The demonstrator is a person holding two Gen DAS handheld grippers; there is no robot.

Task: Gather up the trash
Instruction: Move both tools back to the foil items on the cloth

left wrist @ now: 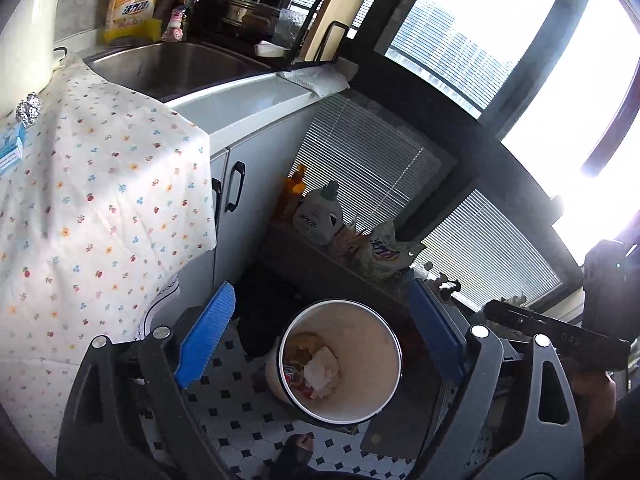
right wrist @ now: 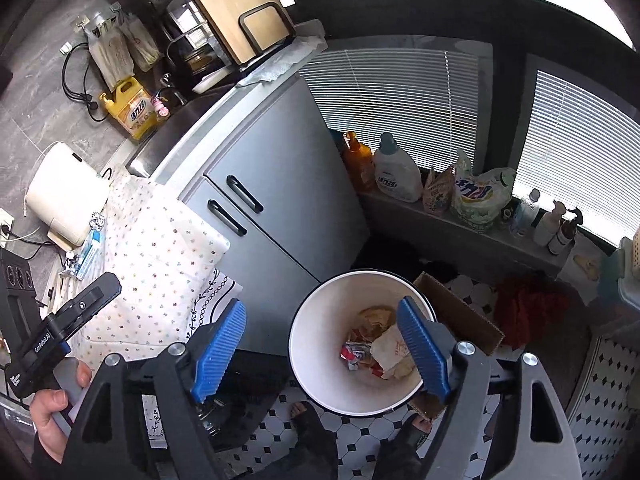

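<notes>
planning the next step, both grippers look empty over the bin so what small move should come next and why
Probably swing the left hand-held gripper back toward the flowered cloth. Both hand-held grippers are open and hold nothing above the white bin, which already contains wrappers, while a crumpled foil ball and a blue box remain on the cloth, the foil likely trash.
</notes>
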